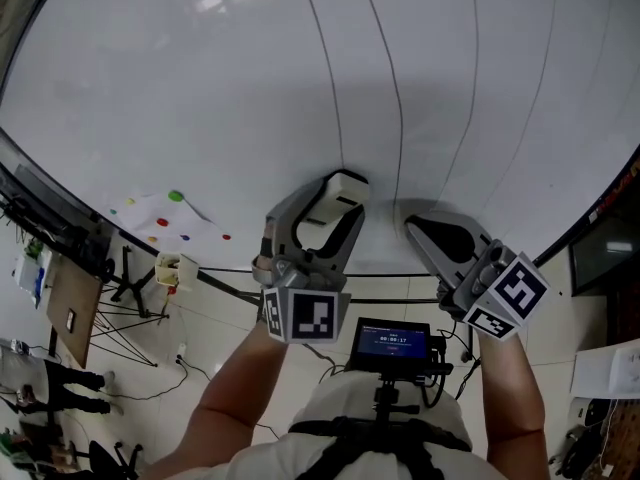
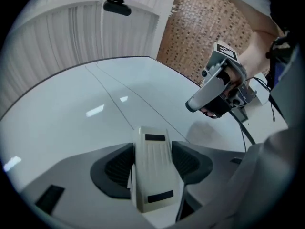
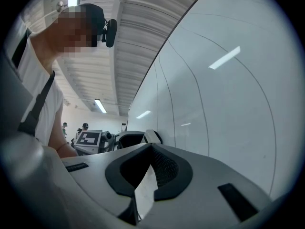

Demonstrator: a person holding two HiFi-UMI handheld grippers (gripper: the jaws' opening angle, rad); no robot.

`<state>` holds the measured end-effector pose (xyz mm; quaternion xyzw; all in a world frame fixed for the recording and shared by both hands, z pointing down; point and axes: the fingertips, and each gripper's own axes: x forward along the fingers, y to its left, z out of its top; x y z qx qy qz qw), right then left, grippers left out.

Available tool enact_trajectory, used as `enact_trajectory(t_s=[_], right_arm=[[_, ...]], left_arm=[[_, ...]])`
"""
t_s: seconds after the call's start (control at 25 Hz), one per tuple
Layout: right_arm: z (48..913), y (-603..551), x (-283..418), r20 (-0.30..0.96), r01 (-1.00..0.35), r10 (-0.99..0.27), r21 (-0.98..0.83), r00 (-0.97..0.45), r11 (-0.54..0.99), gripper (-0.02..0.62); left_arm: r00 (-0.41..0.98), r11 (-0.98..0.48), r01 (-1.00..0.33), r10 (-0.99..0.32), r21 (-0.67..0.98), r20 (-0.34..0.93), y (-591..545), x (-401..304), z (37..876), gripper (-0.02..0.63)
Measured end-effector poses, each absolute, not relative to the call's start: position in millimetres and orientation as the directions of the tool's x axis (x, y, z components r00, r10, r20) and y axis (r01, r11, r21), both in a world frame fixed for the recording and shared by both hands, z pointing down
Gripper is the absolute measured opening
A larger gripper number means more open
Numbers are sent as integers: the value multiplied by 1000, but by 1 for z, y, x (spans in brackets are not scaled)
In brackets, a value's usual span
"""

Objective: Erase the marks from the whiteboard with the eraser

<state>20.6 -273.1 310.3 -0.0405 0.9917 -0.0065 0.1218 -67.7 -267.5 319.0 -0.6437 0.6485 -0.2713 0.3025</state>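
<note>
Left gripper point(image 1: 332, 208) clamps the eraser point(image 2: 152, 168) lengthwise, probably touching the whiteboard point(image 1: 180, 88) — the 2 nearest lines point(image 1: 396, 98) rise just above. Right gripper point(image 1: 418, 226) is closed, empty.

In the head view the whiteboard point(image 1: 200, 88) runs off the top and both side edges, the eraser point(image 1: 345, 186) in the left tongs point(image 1: 335, 208) hides its far face so contact with the board cannot be told, and the readout on the lower-centre screen point(image 1: 391, 340) is too small to read.
</note>
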Motion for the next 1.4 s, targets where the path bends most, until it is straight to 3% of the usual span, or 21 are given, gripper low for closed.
enact_trajectory(t_s=[0.44,0.84,1.16,1.4], right_arm=[[303,-274,22,-264,-88,-91,-23,-960,996,11],[308,-281,17,-257,-100,-109,-46,-960,994,11],[298,-280,16,-252,-107,-106,-7,-962,994,11],[262,-274,21,-302,-104,-79,66,-950,992,11]], left_arm=[[93,49,-560,-988,-827,-121,-267,-64,252,286],[148,-131,-446,-986,-885,71,-271,-59,346,279],[148,-111,-313,-987,-943,67,-270,-59,346,285],[198,-94,-424,-980,-901,9,-269,-58,280,285]])
